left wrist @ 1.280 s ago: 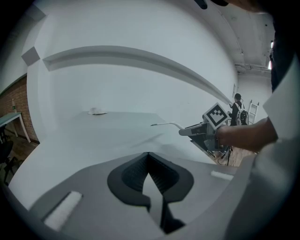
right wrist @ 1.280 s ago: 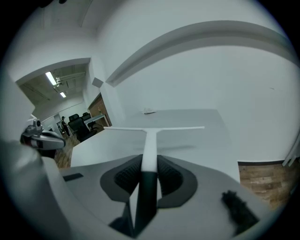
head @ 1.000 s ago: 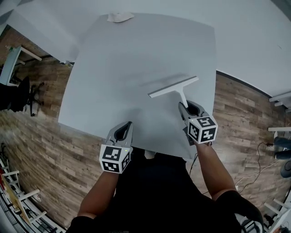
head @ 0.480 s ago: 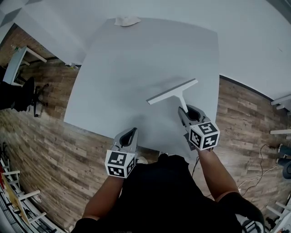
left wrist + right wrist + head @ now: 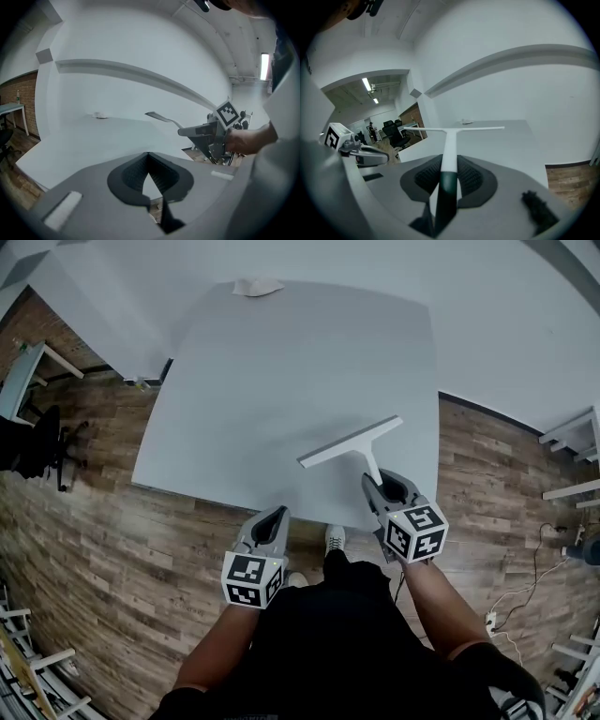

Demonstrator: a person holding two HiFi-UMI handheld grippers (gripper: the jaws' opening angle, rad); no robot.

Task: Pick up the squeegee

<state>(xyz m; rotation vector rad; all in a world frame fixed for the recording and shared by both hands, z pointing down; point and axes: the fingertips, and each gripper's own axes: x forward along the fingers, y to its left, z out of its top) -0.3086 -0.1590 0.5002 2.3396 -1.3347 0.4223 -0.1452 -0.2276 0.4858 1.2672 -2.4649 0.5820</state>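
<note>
Plainly, the right gripper (image 5: 373,482) clamps the squeegee (image 5: 349,443).

Two grey-shelled tools on show: the left gripper (image 5: 277,513) and the right gripper (image 5: 375,482), each carrying a black-and-white square-marker cube (image 5: 251,579) at its rear end, behind the jaws. Inside the jaws, dark ribbed pads (image 5: 164,176) line a teardrop cutout. Behind the grippers, a black top (image 5: 319,643) with short sleeves; between them, one white shoe (image 5: 335,538).

Wood-plank floor (image 5: 84,531), white walls (image 5: 525,324), white table (image 5: 281,371), perhaps a black office chair (image 5: 37,442), ceiling strip lights (image 5: 367,84)
</note>
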